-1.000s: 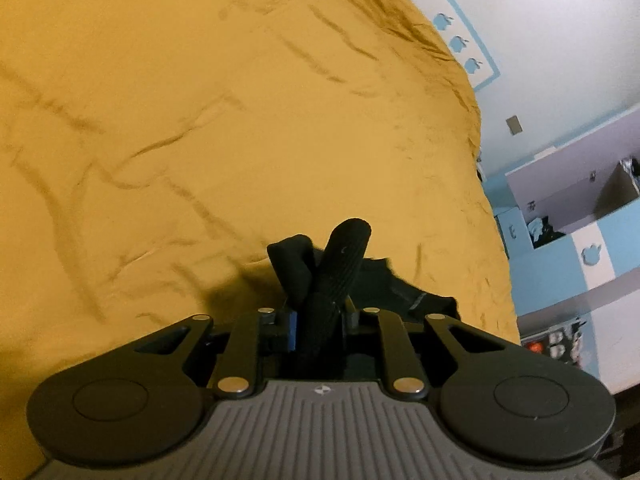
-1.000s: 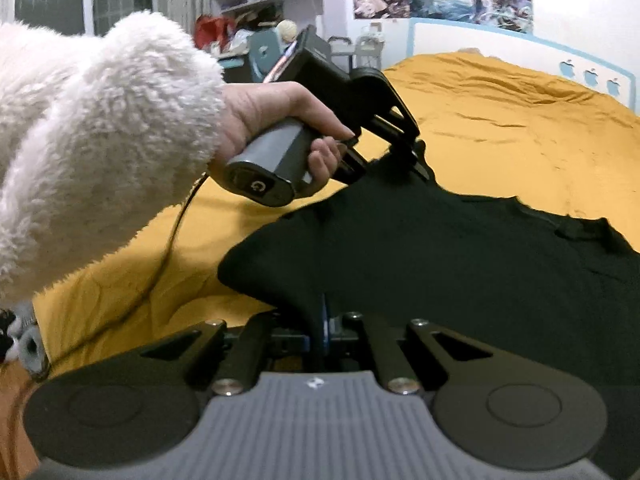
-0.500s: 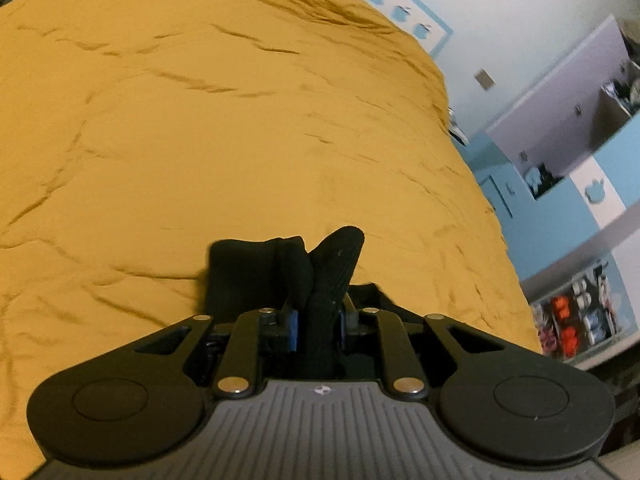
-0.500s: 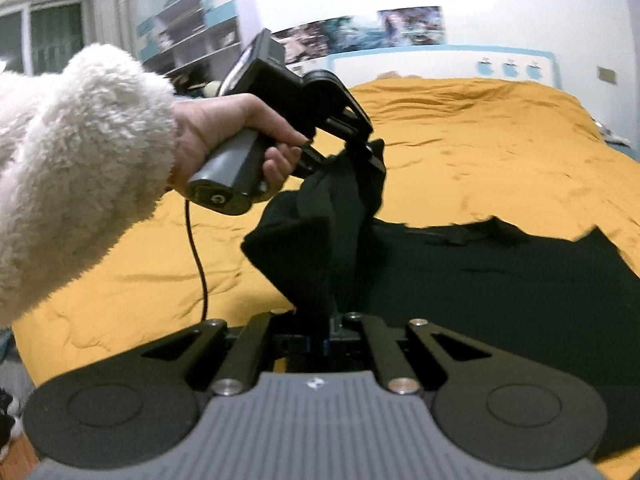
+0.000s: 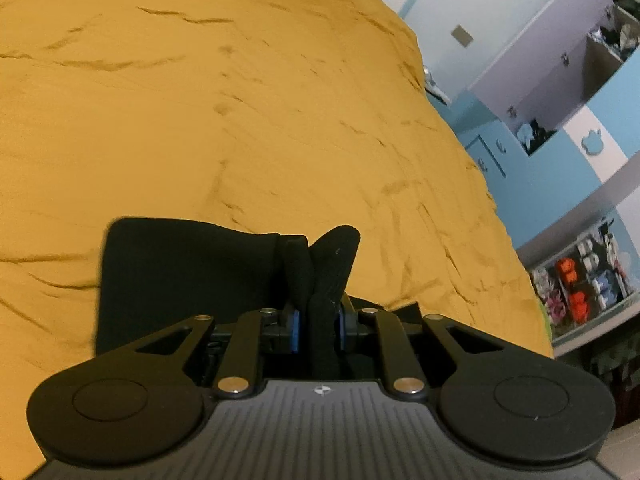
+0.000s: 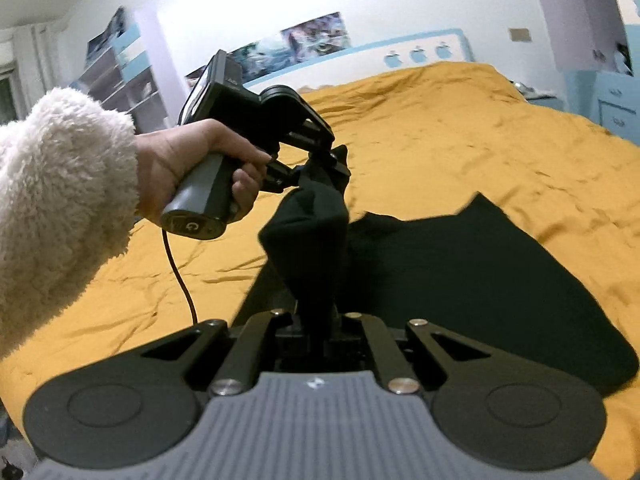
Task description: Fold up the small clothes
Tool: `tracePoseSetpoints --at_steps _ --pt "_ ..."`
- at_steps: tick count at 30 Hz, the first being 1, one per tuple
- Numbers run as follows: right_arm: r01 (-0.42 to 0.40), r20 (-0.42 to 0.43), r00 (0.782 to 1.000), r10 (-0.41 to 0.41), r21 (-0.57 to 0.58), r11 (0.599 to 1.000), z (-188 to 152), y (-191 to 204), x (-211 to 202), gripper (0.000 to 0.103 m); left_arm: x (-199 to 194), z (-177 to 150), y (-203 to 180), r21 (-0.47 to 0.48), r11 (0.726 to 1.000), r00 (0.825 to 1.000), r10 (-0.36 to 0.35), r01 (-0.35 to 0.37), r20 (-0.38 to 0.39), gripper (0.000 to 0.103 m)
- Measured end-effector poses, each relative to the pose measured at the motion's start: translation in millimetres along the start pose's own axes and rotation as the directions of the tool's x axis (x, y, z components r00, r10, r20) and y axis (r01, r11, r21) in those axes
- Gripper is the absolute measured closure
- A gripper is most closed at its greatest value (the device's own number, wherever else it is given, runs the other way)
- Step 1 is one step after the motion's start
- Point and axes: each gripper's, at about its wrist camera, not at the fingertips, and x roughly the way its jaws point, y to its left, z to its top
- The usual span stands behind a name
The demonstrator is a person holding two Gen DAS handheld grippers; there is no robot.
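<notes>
Left jaws: nearly together, the left gripper pinching a bunched fold of the black garment, which fills the narrow gap between its pads; in the right wrist view the same gripper hangs above the bed with cloth trailing from its tips.
Right jaws: fully closed, the right gripper clamping a thin edge of the same garment just ahead of its blue-edged mounts.
Garment: black, lifted at one side into a draped ridge running from the right gripper up to the left one; the rest lies flat on the bedspread, spreading toward the right of the right wrist view, one pointed corner standing up at its far edge.
Hand: a hand wraps the left gripper's grey handle, a fluffy white sleeve covering the wrist, a black cable hanging below the handle.
Bedspread: mustard yellow, creased all over, filling most of both views under the garment.
Wall: white with a blue band carrying apple shapes behind the bed, and posters above it.
Shelves: blue and lilac units beside the bed, holding small items too blurred to tell.
</notes>
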Motion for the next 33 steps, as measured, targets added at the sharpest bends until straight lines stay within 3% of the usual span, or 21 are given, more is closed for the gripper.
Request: tracePoseSetpoints --at_steps 19,33 --pt "0.136 0.041 0.988 -0.148 0.214 0.967 4 -104 -23 0.103 63 -25 -95 0.105 0.994 0.997 0.0 0.008 -0.074 0.085" --pt "0.155 0.022 0.985 -0.17 0.315 0.936 -10 -122 -31 0.103 85 -40 -121 0.16 0.987 0.992 0.048 -0.029 -0.113 0.085"
